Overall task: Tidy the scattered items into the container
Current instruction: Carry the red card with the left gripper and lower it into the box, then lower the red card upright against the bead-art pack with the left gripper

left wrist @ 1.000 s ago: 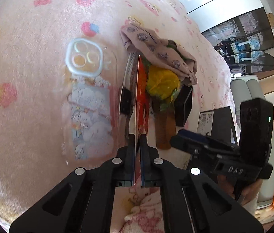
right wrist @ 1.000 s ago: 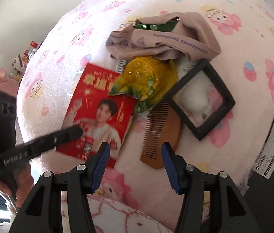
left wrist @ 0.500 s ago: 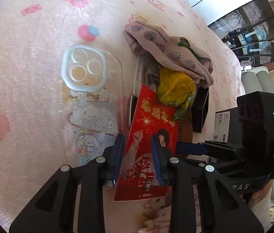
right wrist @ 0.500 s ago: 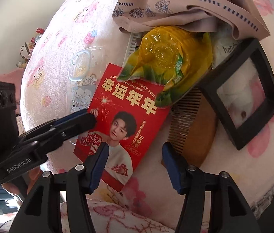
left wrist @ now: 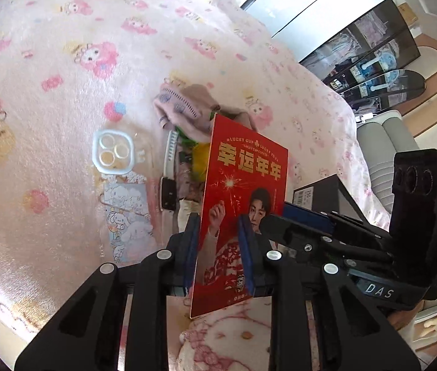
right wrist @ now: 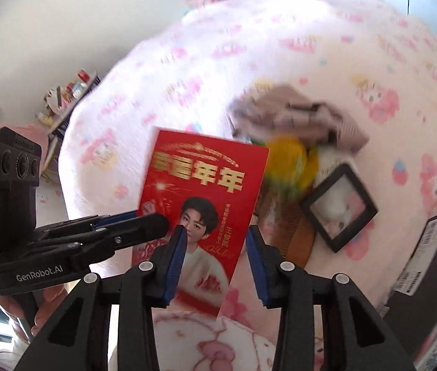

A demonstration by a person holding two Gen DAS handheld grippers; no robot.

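Observation:
A red card (left wrist: 243, 191) with gold lettering and a man's portrait is raised off the pink bedspread. My left gripper (left wrist: 220, 241) is shut on its lower part; the card also shows in the right wrist view (right wrist: 199, 198). My right gripper (right wrist: 215, 249) is open and empty, its fingers straddling the card's lower right corner. Behind lie a yellow packet (right wrist: 289, 160), a wooden comb (right wrist: 298, 241), a black frame (right wrist: 339, 207) and a beige cloth (right wrist: 298, 114). The black container (left wrist: 320, 194) shows at the right, its labelled edge in the right wrist view (right wrist: 425, 253).
A clear phone case (left wrist: 116, 160) with cartoon print, a white strap (left wrist: 170, 151) and a small dark watch (left wrist: 168, 193) lie left of the pile. The bed's edge runs along the front. A grey chair (left wrist: 385, 142) and glass cabinets stand beyond the bed.
The left gripper has lifted the red card up off the bed and tilted it upright. Both grippers have pulled back from the pile. The right gripper stays open.

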